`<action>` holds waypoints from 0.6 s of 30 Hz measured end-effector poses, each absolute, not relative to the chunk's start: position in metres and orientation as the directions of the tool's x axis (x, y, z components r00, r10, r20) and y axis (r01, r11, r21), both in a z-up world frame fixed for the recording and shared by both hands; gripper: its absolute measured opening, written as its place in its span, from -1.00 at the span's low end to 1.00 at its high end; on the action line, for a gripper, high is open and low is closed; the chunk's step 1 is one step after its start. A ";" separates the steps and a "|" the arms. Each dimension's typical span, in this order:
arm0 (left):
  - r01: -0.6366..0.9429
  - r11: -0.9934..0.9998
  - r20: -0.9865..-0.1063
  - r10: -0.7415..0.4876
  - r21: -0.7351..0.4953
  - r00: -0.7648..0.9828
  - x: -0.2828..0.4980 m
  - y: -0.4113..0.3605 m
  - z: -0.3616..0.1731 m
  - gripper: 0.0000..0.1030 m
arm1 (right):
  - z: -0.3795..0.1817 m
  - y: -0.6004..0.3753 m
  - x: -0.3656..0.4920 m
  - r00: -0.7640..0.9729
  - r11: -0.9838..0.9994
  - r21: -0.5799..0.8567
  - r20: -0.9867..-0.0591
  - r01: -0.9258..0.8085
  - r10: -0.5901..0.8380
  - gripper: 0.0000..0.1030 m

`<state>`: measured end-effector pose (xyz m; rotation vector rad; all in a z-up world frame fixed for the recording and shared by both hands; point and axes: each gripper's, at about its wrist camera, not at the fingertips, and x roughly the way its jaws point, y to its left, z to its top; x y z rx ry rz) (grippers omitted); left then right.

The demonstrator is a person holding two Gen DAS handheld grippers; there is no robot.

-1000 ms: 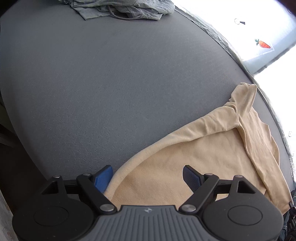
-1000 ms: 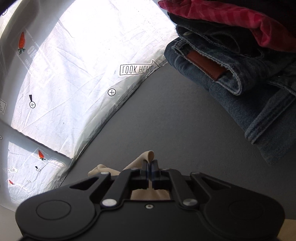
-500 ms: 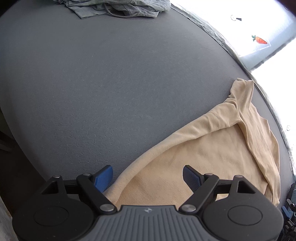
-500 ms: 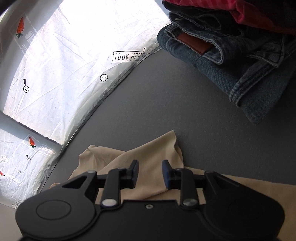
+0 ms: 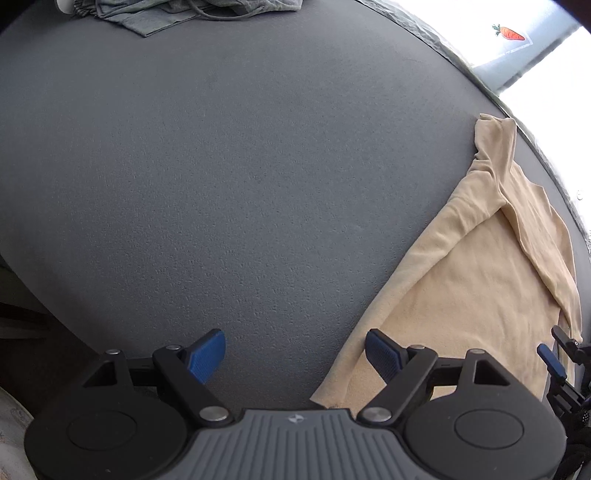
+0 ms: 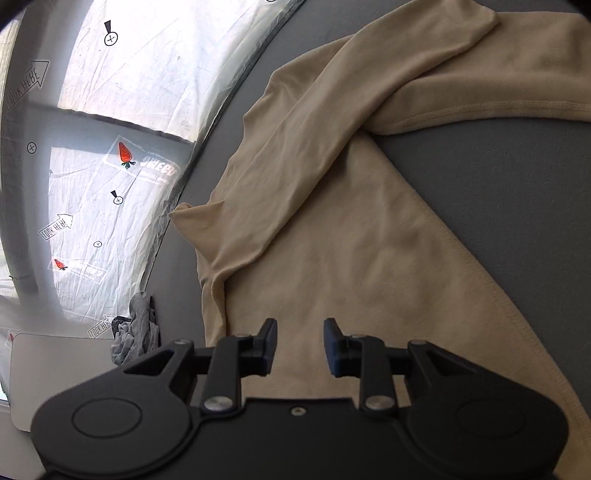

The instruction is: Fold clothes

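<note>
A beige long-sleeved shirt (image 5: 480,295) lies flat on the grey table (image 5: 221,184), near its right edge. My left gripper (image 5: 295,354) is open wide just above the table; its right blue pad (image 5: 382,352) hangs over the shirt's near edge, its left pad over bare table. In the right wrist view the shirt (image 6: 351,240) fills the middle, with one sleeve (image 6: 314,129) folded across it. My right gripper (image 6: 300,343) hovers open over the shirt's body with nothing between its fingers. It also shows at the right edge of the left wrist view, as right gripper (image 5: 557,354).
A crumpled grey garment (image 5: 207,11) lies at the table's far end. A white printed sheet with carrot marks (image 6: 110,92) runs past the table's edge. Beside that edge sit a small grey cloth (image 6: 136,332) and a pale flat board (image 6: 55,369).
My right gripper opened, let go of the beige sleeve tip and drew back over the shirt; the jeans pile left its view. My left gripper slid left, off most of the shirt.
</note>
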<state>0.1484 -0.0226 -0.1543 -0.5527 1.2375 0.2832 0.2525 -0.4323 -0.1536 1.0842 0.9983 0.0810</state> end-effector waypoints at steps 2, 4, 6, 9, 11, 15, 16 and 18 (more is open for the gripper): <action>-0.462 0.857 -0.949 -0.089 -0.229 0.304 0.152 -0.015 -0.155 0.62 | -0.159 -0.406 0.245 0.559 0.483 0.780 -0.624 0.398 0.546 -0.44; -0.422 0.883 -0.954 -0.086 -0.207 0.288 0.157 -0.010 -0.157 0.62 | -0.161 -0.380 0.240 0.537 0.472 0.790 -0.612 0.390 0.581 -0.44; -0.385 0.902 -0.958 -0.091 -0.195 0.273 0.160 -0.003 -0.159 0.62 | -0.161 -0.355 0.236 0.517 0.479 0.795 -0.606 0.373 0.604 -0.44; -0.330 0.926 -0.962 -0.102 -0.185 0.254 0.165 0.007 -0.162 0.62 | -0.159 -0.322 0.231 0.493 0.491 0.801 -0.598 0.342 0.632 -0.44; -0.301 0.936 -0.962 -0.109 -0.184 0.250 0.169 0.016 -0.163 0.62 | -0.158 -0.301 0.229 0.479 0.499 0.804 -0.593 0.322 0.647 -0.44; -0.250 0.949 -0.960 -0.129 -0.192 0.250 0.177 0.030 -0.164 0.62 | -0.153 -0.267 0.226 0.461 0.532 0.798 -0.599 0.282 0.655 -0.44; -0.232 0.954 -0.960 -0.133 -0.192 0.248 0.179 0.033 -0.165 0.62 | -0.152 -0.261 0.226 0.460 0.540 0.795 -0.603 0.276 0.652 -0.44; -0.197 0.962 -0.960 -0.137 -0.188 0.244 0.181 0.035 -0.165 0.62 | -0.153 -0.253 0.226 0.463 0.541 0.793 -0.605 0.279 0.647 -0.44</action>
